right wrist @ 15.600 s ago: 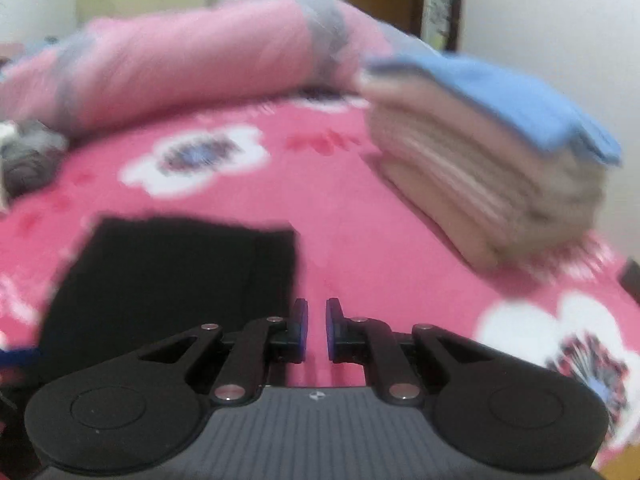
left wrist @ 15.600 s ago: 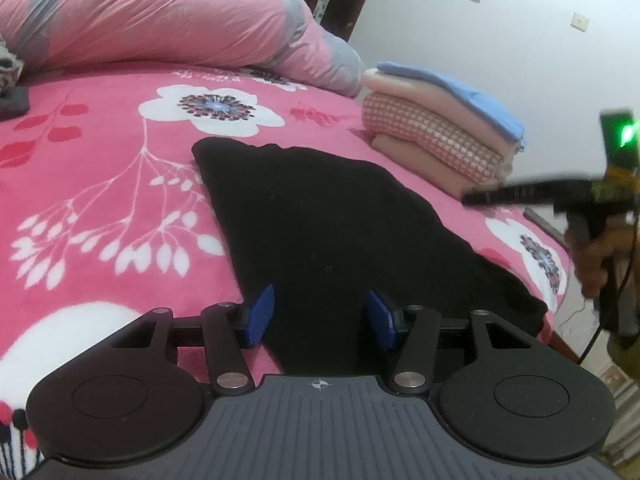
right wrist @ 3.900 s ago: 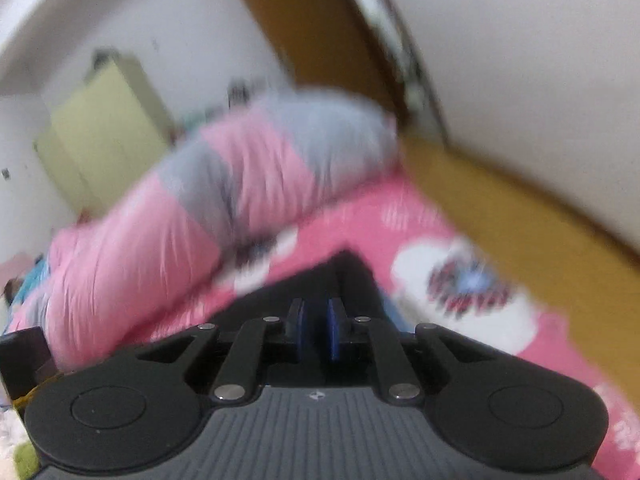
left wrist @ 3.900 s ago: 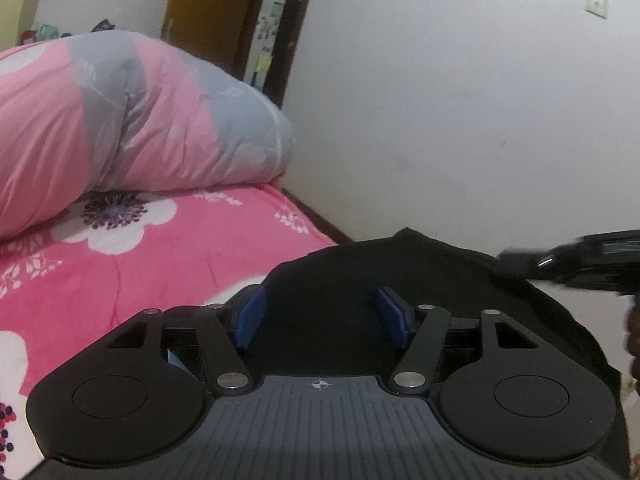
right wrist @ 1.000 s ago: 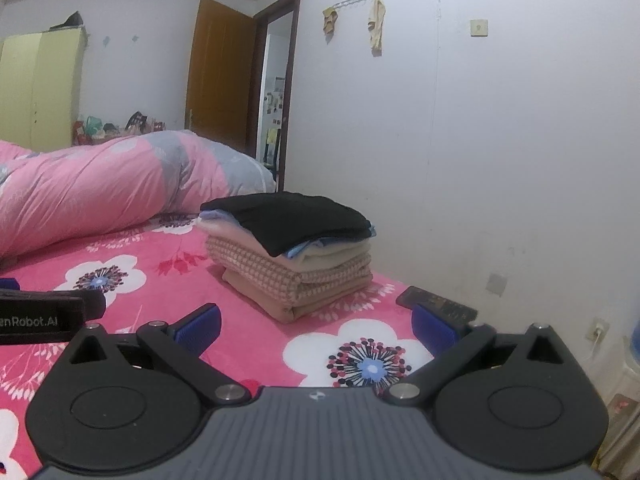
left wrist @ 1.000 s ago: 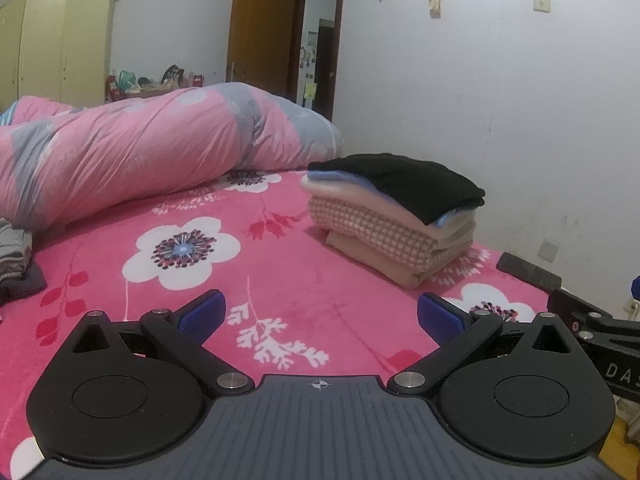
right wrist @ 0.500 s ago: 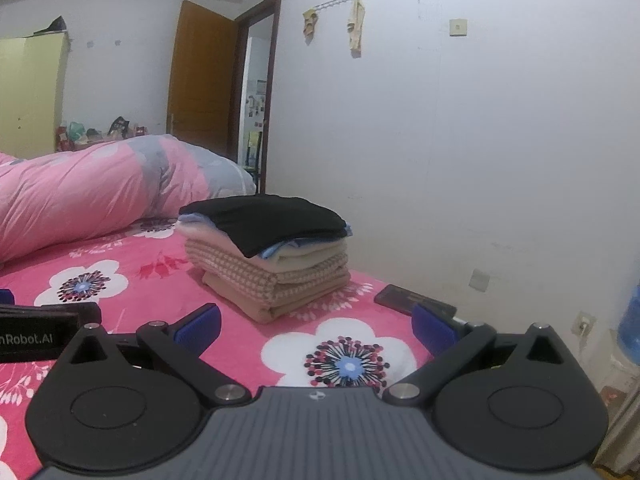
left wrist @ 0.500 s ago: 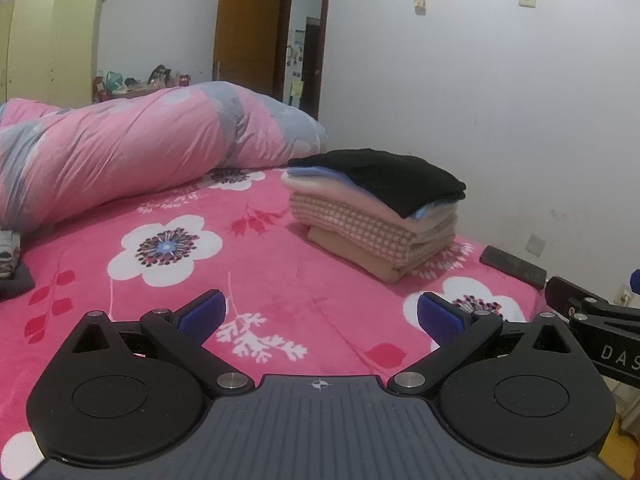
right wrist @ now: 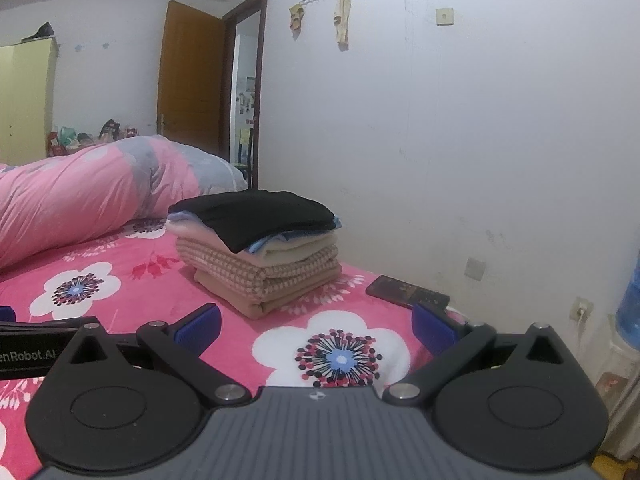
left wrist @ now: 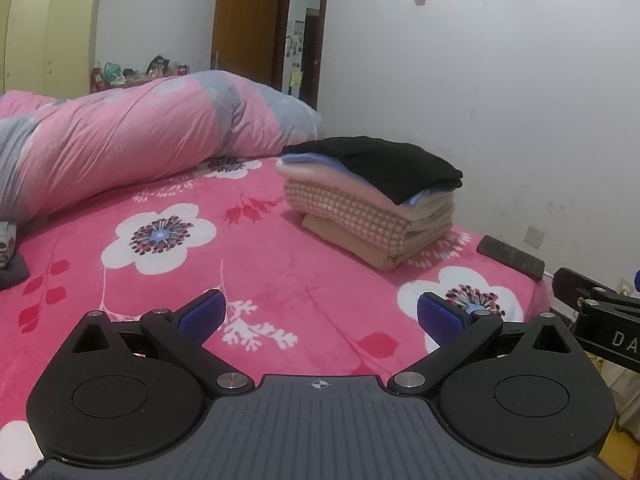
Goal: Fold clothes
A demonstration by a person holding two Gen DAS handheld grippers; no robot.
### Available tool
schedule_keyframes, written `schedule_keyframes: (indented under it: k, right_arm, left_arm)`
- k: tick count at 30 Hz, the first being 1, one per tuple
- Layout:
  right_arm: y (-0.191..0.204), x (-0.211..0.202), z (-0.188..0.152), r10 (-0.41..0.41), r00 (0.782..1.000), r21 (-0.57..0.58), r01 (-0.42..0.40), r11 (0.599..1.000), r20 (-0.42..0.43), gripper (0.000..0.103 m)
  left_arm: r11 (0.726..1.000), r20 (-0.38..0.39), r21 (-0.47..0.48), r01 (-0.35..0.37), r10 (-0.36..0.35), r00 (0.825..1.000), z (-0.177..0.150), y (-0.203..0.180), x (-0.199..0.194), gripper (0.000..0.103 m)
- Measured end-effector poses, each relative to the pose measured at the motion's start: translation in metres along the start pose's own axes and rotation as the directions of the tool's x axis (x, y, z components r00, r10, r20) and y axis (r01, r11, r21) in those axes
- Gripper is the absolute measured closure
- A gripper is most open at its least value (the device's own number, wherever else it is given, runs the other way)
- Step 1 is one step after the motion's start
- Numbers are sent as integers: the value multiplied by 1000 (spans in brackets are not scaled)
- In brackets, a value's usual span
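The right tool [left wrist: 612, 332] carries the cut-off letters "DA"; the left tool [right wrist: 28, 354] carries the partial print "enRobot.AI".

Open bedspread in front, obstacles along the far and right edges

The pink floral bedspread [left wrist: 280, 280] lies bare ahead of both wide-spread grippers. The stack of folded clothes topped by a black garment [left wrist: 372, 196] blocks the far right, a dark flat phone-like slab [right wrist: 406, 291] lies near the wall-side edge, and the rolled pink-and-grey quilt [left wrist: 132, 144] bars the far side.
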State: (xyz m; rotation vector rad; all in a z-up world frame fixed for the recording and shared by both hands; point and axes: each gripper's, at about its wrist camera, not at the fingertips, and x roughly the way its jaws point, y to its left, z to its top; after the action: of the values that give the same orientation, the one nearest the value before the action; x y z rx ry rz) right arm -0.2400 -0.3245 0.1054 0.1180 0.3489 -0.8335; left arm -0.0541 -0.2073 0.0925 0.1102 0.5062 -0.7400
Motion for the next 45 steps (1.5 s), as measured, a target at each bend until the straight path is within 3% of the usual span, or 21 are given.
schedule_keyframes:
  k: [45]
  right_arm:
    - [9, -1, -4, 22, 1000, 12, -22, 1000, -15, 0]
  left_arm:
    - [1000, -3, 3, -22, 22, 1000, -3, 2, -2, 0]
